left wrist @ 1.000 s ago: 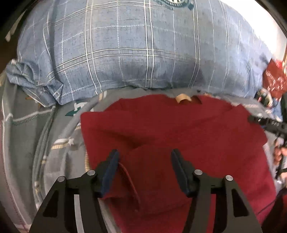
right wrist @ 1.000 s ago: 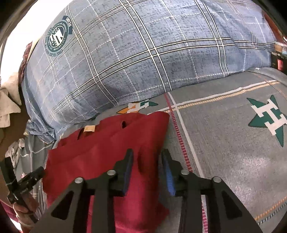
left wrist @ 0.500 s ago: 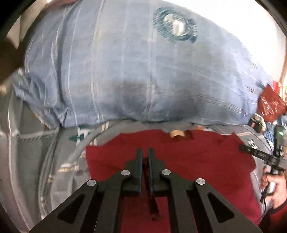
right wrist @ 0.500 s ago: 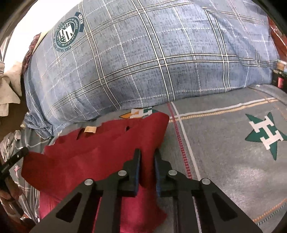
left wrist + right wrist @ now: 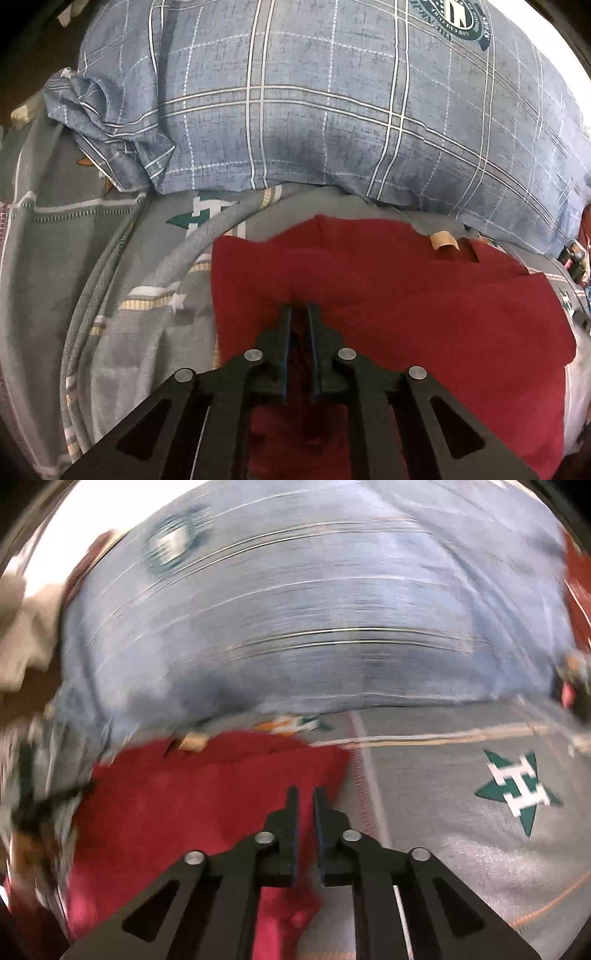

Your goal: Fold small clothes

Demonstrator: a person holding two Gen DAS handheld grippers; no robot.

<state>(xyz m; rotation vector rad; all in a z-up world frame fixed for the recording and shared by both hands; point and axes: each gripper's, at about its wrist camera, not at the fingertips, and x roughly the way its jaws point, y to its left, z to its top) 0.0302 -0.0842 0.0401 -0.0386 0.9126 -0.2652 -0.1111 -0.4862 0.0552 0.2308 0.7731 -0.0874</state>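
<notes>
A small dark red garment (image 5: pixel 424 306) lies on a grey bedsheet, with a tan neck label (image 5: pixel 443 242) at its far edge. My left gripper (image 5: pixel 299 310) is shut on a pinched fold of the red cloth near its left side. In the right wrist view the same garment (image 5: pixel 192 794) fills the lower left, and my right gripper (image 5: pixel 306 794) is shut on its right edge. This view is blurred by motion. The cloth is lifted and stretched between the two grippers.
A large blue plaid pillow (image 5: pixel 332 103) lies right behind the garment and also shows in the right wrist view (image 5: pixel 314 627). The grey bedsheet (image 5: pixel 461 849) with a green star print (image 5: pixel 517 790) spreads to the right. A raised sheet seam (image 5: pixel 122 280) curves at the left.
Both grippers closed on the red garment: left from wide open, right from a narrow gap. Both then lifted and moved with the cloth; the right view is now motion-blurred.
</notes>
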